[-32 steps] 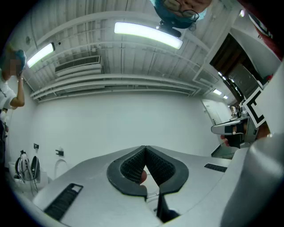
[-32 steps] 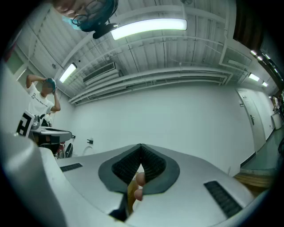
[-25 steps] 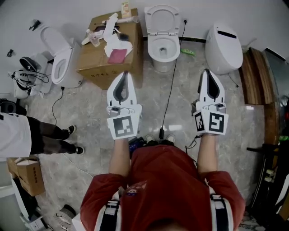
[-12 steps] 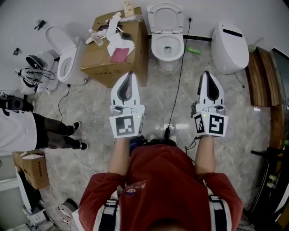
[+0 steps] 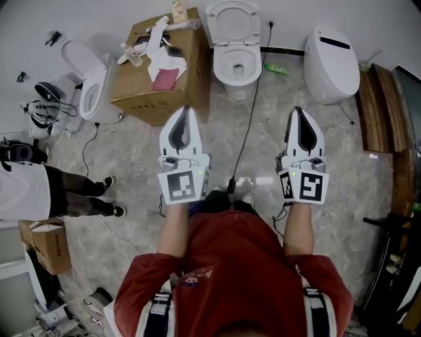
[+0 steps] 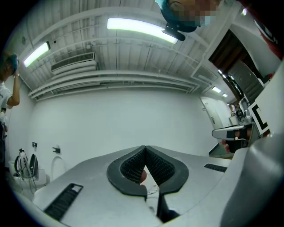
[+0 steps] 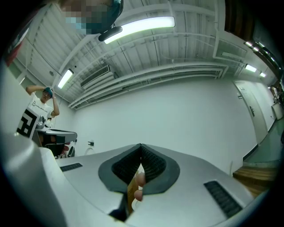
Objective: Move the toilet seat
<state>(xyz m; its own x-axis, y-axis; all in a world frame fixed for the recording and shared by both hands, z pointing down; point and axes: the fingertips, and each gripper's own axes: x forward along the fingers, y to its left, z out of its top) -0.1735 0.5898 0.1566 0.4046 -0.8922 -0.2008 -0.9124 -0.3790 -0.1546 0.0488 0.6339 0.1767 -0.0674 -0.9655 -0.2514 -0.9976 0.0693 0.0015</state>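
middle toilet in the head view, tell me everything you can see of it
The middle toilet is white and glossy, ceramic by the look of it. It stands on the marbled floor with its back to the wall. Its bowl is open and its cover is tipped up toward the wall; whether the seat ring is up too is unclear. A cardboard box stands close on its left, and a black cable runs past its right.

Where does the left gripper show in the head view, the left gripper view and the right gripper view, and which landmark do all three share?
Head view: the left gripper is left of centre, jaws shut, pointing toward the cardboard box.
Left gripper view: bottom centre, its own shut jaws.
Right gripper view: at the left edge, seen side-on.
Shared landmark: the bystander in a white shirt, at the left in all three.
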